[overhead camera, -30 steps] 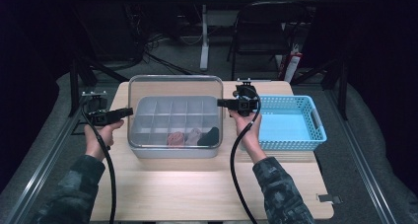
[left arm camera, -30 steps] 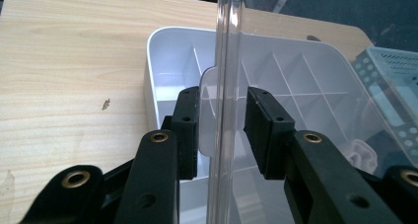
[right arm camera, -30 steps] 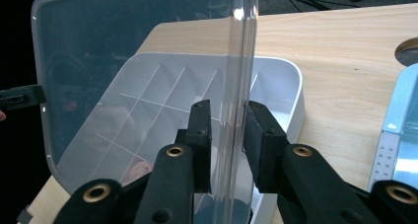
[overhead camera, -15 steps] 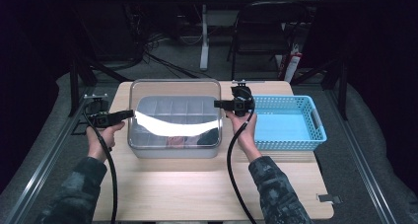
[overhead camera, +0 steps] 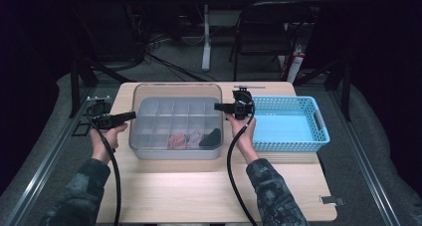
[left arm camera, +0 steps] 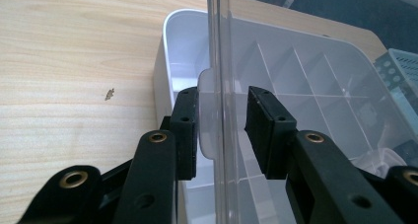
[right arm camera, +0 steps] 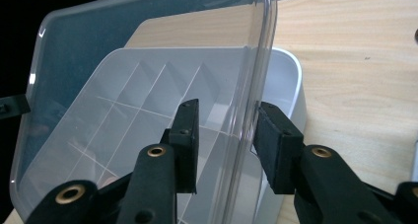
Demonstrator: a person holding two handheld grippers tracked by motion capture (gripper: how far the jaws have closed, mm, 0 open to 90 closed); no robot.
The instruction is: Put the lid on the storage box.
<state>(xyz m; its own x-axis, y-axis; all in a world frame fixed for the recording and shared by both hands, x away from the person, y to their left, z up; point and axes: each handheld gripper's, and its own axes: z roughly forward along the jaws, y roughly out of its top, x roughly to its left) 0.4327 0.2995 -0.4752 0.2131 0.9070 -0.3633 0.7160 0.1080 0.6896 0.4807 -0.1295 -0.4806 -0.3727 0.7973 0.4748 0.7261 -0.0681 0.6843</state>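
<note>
Holding a gripper in each hand, a person works at a clear box lid [overhead camera: 174,89] over a white divided box [overhead camera: 174,131] in the middle of the wooden table [overhead camera: 209,191].

The left gripper [overhead camera: 130,115] is at the left edge of the box. In the left gripper view its two black jaws stand on either side of the lid's clear edge [left arm camera: 221,86]. The left jaw seems to touch a small tab on the lid, but a gap shows between the right jaw and the plastic. So the jaws are partly open around the edge, not squeezing it.

The right gripper [overhead camera: 219,106] is at the right edge of the box. In the right gripper view the lid's rim [right arm camera: 256,86] runs between its jaws. The right jaw is right beside the rim and the left jaw is a little way off. These jaws have just been opening, and they do not press on the lid.

The lid stands tilted up from the far side of the box. The box has many small compartments. In the near row lie a pink thing [overhead camera: 175,140], a pale thing [overhead camera: 194,138] and a black thing [overhead camera: 211,136], side by side.

A blue basket [overhead camera: 318,129] sits just to the right of the box.

No words or labels can be read on anything.
</note>
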